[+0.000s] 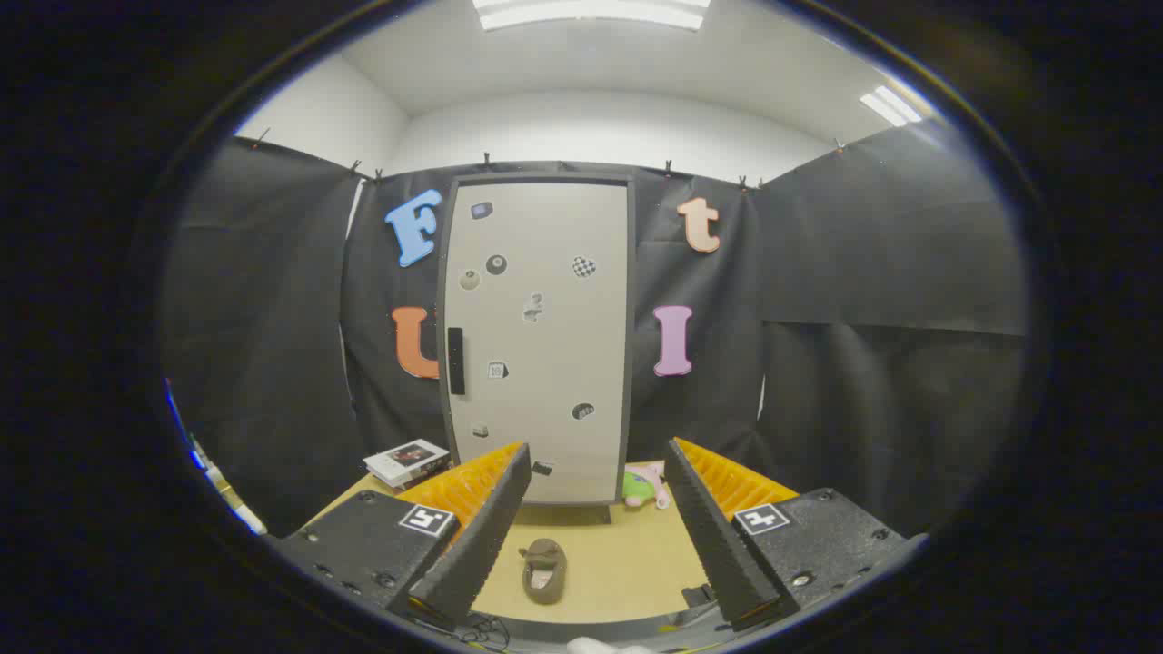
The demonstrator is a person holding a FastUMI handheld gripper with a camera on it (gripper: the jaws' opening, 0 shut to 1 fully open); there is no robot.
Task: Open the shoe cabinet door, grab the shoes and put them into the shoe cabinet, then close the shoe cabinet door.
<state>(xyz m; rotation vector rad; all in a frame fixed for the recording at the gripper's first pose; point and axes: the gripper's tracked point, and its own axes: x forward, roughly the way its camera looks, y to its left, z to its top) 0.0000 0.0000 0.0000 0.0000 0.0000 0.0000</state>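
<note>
- Your hand-held gripper (595, 518) points forward with its two fingers spread wide apart, gripping nothing.
- A single small brown shoe (543, 569) lies on the surface (627, 563) between the fingers, closer to the one at 9 o'clock, touching neither.
- The surface is a flat, light tan tabletop that runs from just under the fingers to the foot of the cabinet.
- Straight ahead at 12 o'clock, beyond the fingers, the shoe cabinet (538, 336) stands upright at the far end of the surface.
- Its tall pale door is closed and dotted with small stickers; a dark upright handle (455, 361) sits on the door's edge toward 9 o'clock.
- At about 10 o'clock from the shoe, a short stack of books (408, 461) rests on the surface just beside the cabinet's foot.
- At about 1 o'clock from the shoe, a small green and pink soft toy (646, 486) lies beside the cabinet's other lower corner, partly hidden behind the finger on that side.
- Black cloth hangs from clips behind and to both sides of the cabinet, forming the booth's walls.
- Above the cloth you have white room walls and a white ceiling with bright strip lights (591, 13) at 12 o'clock and further strips toward 2 o'clock.
</note>
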